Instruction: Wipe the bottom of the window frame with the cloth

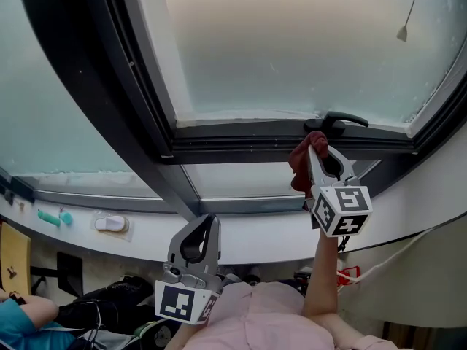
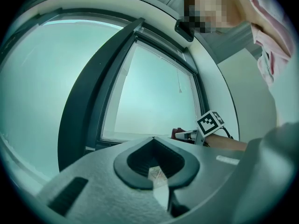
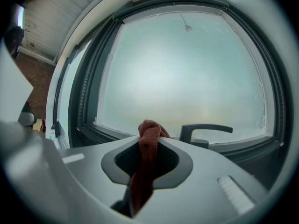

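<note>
The right gripper (image 1: pixel 316 148) has its fingers clamped on the red cloth (image 1: pixel 298 168), held at the bottom rail of the dark frame (image 1: pixel 241 134), just beside the handle (image 1: pixel 343 119) and below the frosted glass (image 1: pixel 292 42). The left gripper (image 1: pixel 207 222), its fingers closed on nothing, hangs low by the white sill (image 1: pixel 146 233).

frosted glass (image 1: pixel 292 42), white sill (image 1: pixel 263 238)
</note>
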`<state>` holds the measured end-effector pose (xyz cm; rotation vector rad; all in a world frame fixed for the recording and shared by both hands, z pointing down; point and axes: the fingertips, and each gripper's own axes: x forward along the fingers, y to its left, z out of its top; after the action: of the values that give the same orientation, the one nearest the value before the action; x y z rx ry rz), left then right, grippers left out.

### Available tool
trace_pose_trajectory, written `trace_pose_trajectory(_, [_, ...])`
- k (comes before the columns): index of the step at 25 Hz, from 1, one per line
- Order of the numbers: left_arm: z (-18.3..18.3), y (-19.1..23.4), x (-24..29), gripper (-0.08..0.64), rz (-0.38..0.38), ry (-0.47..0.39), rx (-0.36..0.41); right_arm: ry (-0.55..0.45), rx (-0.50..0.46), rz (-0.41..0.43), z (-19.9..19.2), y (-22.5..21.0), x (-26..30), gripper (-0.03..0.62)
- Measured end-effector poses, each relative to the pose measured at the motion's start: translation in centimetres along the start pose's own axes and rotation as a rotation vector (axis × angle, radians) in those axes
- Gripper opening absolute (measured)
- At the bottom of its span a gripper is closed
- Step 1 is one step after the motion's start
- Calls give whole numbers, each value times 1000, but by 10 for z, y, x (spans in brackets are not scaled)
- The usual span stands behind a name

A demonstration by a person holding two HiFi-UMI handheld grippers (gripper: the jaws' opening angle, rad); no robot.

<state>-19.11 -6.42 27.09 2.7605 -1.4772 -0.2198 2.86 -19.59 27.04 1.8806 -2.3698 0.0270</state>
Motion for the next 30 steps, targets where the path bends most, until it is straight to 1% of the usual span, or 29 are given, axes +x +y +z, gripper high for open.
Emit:
trace_pose_trajectory(6, [7,20,-11,0,12,8,6,-21,5,112,14,65,18,55])
trace_pose_trajectory(10, [14,41,-24,0,56,5,17,-22,-2,209,22,117,35,55])
trace_pose_trajectory(16, [15,72,-47,0,130,1,24,-17,-20,357,23,201,59,55])
trace_pose_trajectory(20, [17,90,-64,0,169,-1,32,-5,-33,430,21,249,74,55])
trace_pose_trajectory(25, [20,112,-79,0,208,-8,42,46,-47,469,5,286,94,55])
trace_pose_trajectory(27, [21,117,-81,0,213,-10,44,76,-58,463,-6,292,104,55])
trace_pose_trajectory(30, [22,124,-83,0,214,-9,42,84,-79,436,-11,295,113,54])
